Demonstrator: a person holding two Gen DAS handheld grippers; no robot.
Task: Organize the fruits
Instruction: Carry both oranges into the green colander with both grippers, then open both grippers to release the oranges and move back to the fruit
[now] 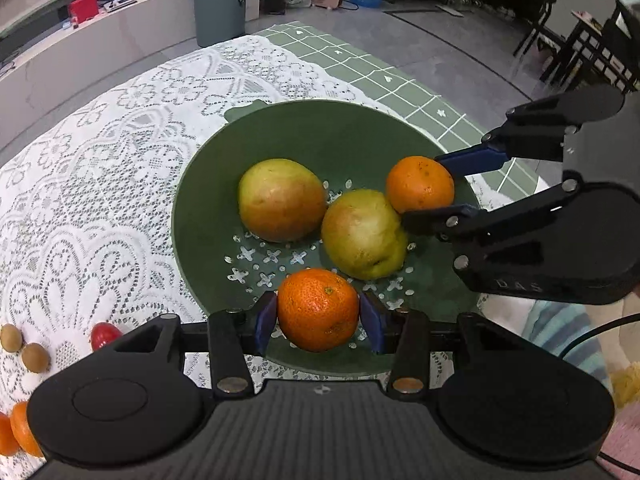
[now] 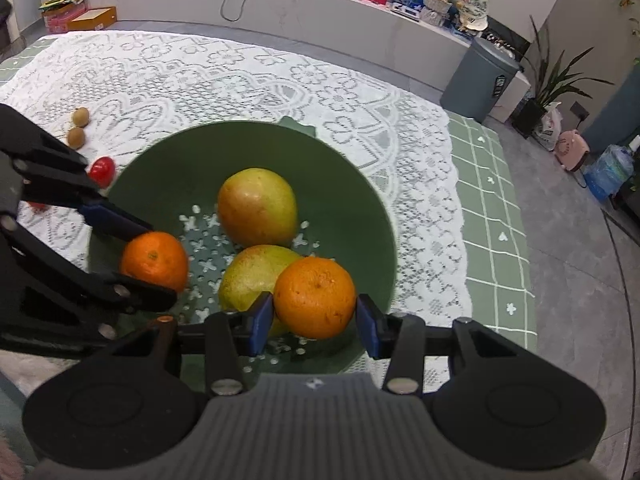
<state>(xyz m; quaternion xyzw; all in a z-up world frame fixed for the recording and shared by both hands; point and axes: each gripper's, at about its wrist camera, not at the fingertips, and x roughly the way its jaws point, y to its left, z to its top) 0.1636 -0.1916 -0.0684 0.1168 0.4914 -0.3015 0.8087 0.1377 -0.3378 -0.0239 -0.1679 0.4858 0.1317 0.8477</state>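
A green perforated bowl [image 1: 340,128] [image 2: 352,208] sits on the lace tablecloth and holds two yellow-green mangoes [image 1: 282,200] [image 1: 362,234]. My left gripper [image 1: 318,314] is shut on an orange [image 1: 318,310] over the bowl's near side; it also shows in the right wrist view [image 2: 154,260]. My right gripper [image 2: 314,316] is shut on a second orange [image 2: 314,296], which shows in the left wrist view [image 1: 420,184] beside one mango. The mangoes also show in the right wrist view [image 2: 258,206] [image 2: 250,276].
On the cloth left of the bowl lie two small brown kiwis [image 1: 24,346] [image 2: 78,126], a red tomato [image 1: 105,334] [image 2: 102,171] and more oranges [image 1: 16,428]. A green checked mat [image 2: 492,220] lies beyond the lace. A grey bin [image 1: 220,4] stands on the floor.
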